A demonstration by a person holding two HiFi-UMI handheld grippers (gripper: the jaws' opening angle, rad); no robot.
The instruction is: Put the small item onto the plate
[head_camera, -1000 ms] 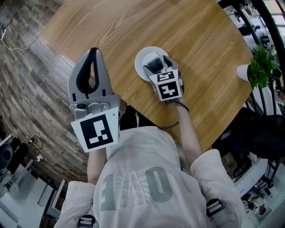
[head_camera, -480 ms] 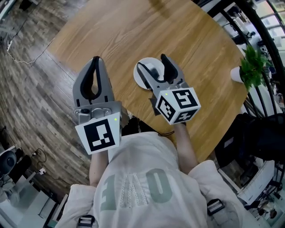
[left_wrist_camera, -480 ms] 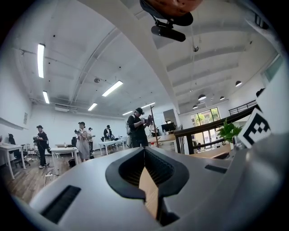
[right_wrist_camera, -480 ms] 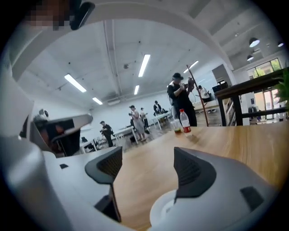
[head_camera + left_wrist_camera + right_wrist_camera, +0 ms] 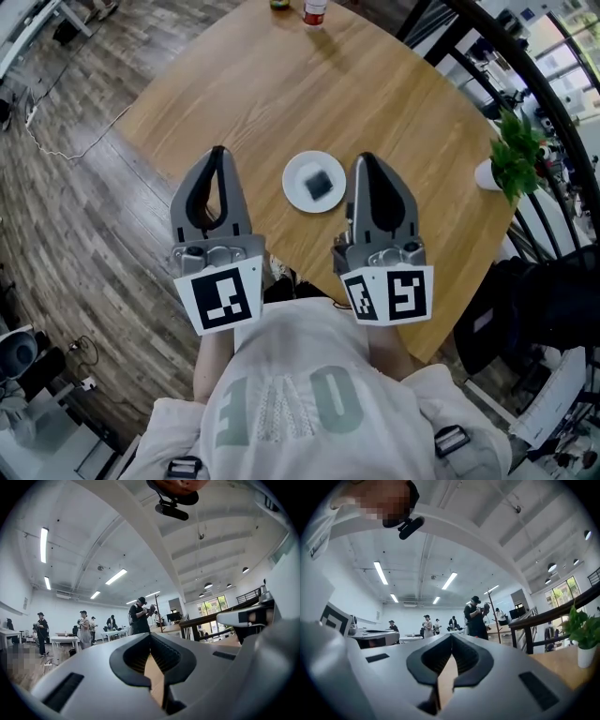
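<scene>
Item (image 5: 319, 185) rests on plate (image 5: 292, 184); hold left gripper (image 5: 218, 152), closed empty, and right gripper (image 5: 366, 159), just closed empty, clear of plate.

The camera on my head looks steeply down, from well above, onto the round light-brown wooden table (image 5: 394, 84); my pale shirt (image 5: 300, 394) fills its bottom edge. My left grey hand-held gripper (image 5: 218, 155) and right grey hand-held gripper (image 5: 367, 161) each carry one wide-angle camera. Both cameras look level along their own jaws, very near to them, across the big room to the standing people (image 5: 139, 616) and the long ceiling lamps (image 5: 380, 573). The right jaws have just closed, with nothing between them. Both views share this room. The green plant in a white pot (image 5: 582, 632) shows in the right gripper view and the head view.
</scene>
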